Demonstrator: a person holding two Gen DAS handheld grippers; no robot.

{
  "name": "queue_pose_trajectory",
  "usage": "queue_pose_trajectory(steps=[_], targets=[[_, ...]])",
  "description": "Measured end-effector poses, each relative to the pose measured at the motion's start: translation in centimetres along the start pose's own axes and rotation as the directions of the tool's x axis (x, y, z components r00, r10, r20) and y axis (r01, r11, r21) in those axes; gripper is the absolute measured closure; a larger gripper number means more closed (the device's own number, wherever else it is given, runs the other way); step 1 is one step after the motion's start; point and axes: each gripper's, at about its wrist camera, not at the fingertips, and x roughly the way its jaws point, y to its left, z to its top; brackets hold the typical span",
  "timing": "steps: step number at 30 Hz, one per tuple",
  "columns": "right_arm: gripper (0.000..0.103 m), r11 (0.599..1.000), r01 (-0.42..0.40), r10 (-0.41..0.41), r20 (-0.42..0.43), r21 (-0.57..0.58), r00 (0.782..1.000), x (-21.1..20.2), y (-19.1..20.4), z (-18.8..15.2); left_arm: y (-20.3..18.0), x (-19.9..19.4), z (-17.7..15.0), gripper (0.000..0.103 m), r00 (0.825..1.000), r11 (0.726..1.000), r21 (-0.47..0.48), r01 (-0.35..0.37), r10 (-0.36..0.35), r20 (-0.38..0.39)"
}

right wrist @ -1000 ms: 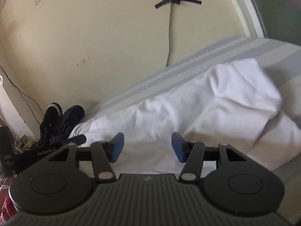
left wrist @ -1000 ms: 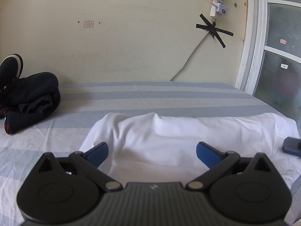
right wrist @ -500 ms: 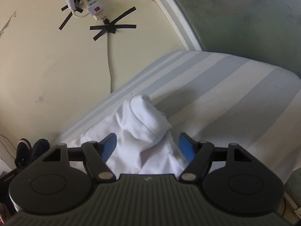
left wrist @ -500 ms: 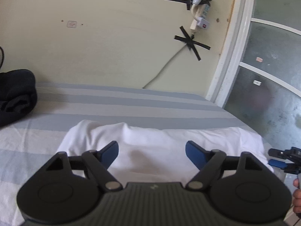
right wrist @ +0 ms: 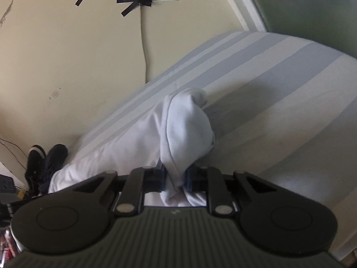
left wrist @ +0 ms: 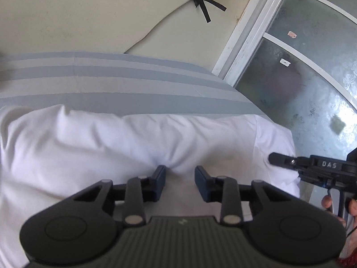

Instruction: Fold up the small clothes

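In the left wrist view, the left hand-held gripper [left wrist: 179, 179] sits at 6 o'clock with its blue pads partly apart and closing; a low ridge of the white garment [left wrist: 138, 143] rises between the tips, but the pads are not pressing on it. At 3 o'clock in that view the right hand-held gripper [left wrist: 271, 157] reaches in from the edge, its black finger touching the garment's right end, with the fingers of a person's hand [left wrist: 328, 202] on its handle just below. In the right wrist view that gripper's jaws are closing, and the blue pads pinch a bunched fold of the white cloth between them at 6 o'clock; from the pinch a rounded hump of the garment runs up toward 12 o'clock. The garment lies spread across a bed [left wrist: 111, 82] with a grey and pale striped sheet, the rest of it trailing to 9 o'clock. Farther off, dark clothing [right wrist: 44, 163] is piled at 9 o'clock by the wall. On the cream wall [right wrist: 67, 55] at 12 o'clock, black tape crosses [right wrist: 145, 1] hold a pale cable [right wrist: 144, 44].
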Motion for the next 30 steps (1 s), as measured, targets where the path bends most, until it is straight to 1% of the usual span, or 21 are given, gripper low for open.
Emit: queue_pose_trajectory(steps=[3,4,6,8,10,12,13,15,16,18,19,20,21,22,23,24,25,26,27,28,30], targets=[[0.085,0.997,-0.059,0.061,0.034,-0.043,0.998,-1.5,2.9,1.3,0.8,-1.0,-0.1,0.071,0.999,0.998,-0.039,0.041,-0.041,-0.007],[0.085,0.994,-0.086,0.089,0.043,-0.063,0.995,-1.9,4.0,1.7,1.3,-2.1,-0.1,0.068,0.998,0.997,-0.053,0.059,-0.058,0.016],[0.085,0.982,-0.142,0.149,0.05,-0.125,0.988,-2.4,6.9,2.3,2.5,-4.6,-0.1,0.063,0.995,0.995,-0.071,0.065,-0.059,0.081],[0.085,0.962,-0.2,0.208,0.027,-0.185,0.978,-2.3,10.2,2.6,4.5,-8.4,-0.3,0.047,0.984,0.992,-0.111,0.055,-0.034,0.176],[0.085,0.936,-0.256,0.26,-0.016,-0.242,0.965,-1.4,13.5,2.3,7.0,-12.2,-0.7,0.04,0.965,0.986,-0.167,0.031,0.014,0.262],[0.085,0.905,-0.305,0.296,-0.075,-0.298,0.952,0.3,16.9,1.6,9.3,-15.6,-1.4,0.034,0.942,0.975,-0.22,-0.013,0.085,0.325],[0.085,0.887,-0.332,0.313,-0.11,-0.321,0.943,1.3,18.6,1.0,10.4,-17.4,-1.8,0.03,0.926,0.967,-0.25,-0.045,0.135,0.353],[0.086,0.851,-0.388,0.344,-0.184,-0.353,0.921,3.8,21.7,-0.5,12.1,-20.1,-2.6,0.028,0.898,0.951,-0.295,-0.096,0.211,0.386],[0.086,0.833,-0.411,0.35,-0.224,-0.369,0.91,5.2,23.2,-1.5,12.7,-21.2,-3.0,0.027,0.888,0.943,-0.314,-0.111,0.236,0.394],[0.084,0.8,-0.438,0.338,-0.296,-0.409,0.893,7.8,25.7,-3.9,13.7,-22.4,-3.4,0.023,0.878,0.93,-0.346,-0.125,0.265,0.398],[0.077,0.781,-0.449,0.311,-0.352,-0.434,0.883,9.6,26.9,-5.6,14.0,-22.6,-3.5,0.02,0.877,0.924,-0.36,-0.127,0.275,0.394],[0.075,0.771,-0.455,0.276,-0.411,-0.446,0.869,11.4,27.5,-6.8,14.2,-22.5,-3.6,0.015,0.879,0.921,-0.368,-0.127,0.277,0.388],[0.072,0.776,-0.446,0.233,-0.455,-0.446,0.86,12.6,27.7,-7.8,14.2,-22.4,-3.7,0.013,0.882,0.92,-0.37,-0.128,0.275,0.381],[0.071,0.788,-0.441,0.21,-0.487,-0.429,0.848,13.1,27.5,-8.4,14.1,-22.1,-3.7,0.01,0.886,0.921,-0.367,-0.13,0.275,0.375],[0.07,0.791,-0.459,0.234,-0.493,-0.405,0.838,12.7,27.0,-8.5,14.0,-21.5,-3.6,0.009,0.89,0.923,-0.36,-0.136,0.273,0.366],[0.067,0.783,-0.485,0.275,-0.484,-0.389,0.831,11.6,26.4,-8.1,13.9,-21.0,-3.7,0.008,0.895,0.926,-0.352,-0.139,0.269,0.357],[0.064,0.774,-0.504,0.311,-0.463,-0.384,0.83,10.5,25.9,-7.4,13.6,-20.2,-3.5,0.008,0.901,0.929,-0.344,-0.138,0.262,0.346],[0.064,0.768,-0.509,0.336,-0.432,-0.388,0.837,9.3,25.3,-6.6,13.3,-19.4,-3.2,0.008,0.908,0.932,-0.337,-0.131,0.249,0.336],[0.064,0.769,-0.503,0.356,-0.389,-0.396,0.85,7.9,24.7,-5.6,13.1,-18.7,-3.1,0.008,0.917,0.937,-0.329,-0.118,0.23,0.327],[0.064,0.776,-0.491,0.368,-0.348,-0.395,0.862,6.9,24.0,-4.7,12.7,-18.0,-3.0,0.008,0.925,0.942,-0.318,-0.105,0.21,0.318],[0.064,0.805,-0.459,0.367,-0.294,-0.375,0.883,6.2,22.8,-3.1,11.8,-16.5,-2.5,0.009,0.934,0.95,-0.289,-0.117,0.204,0.294]])
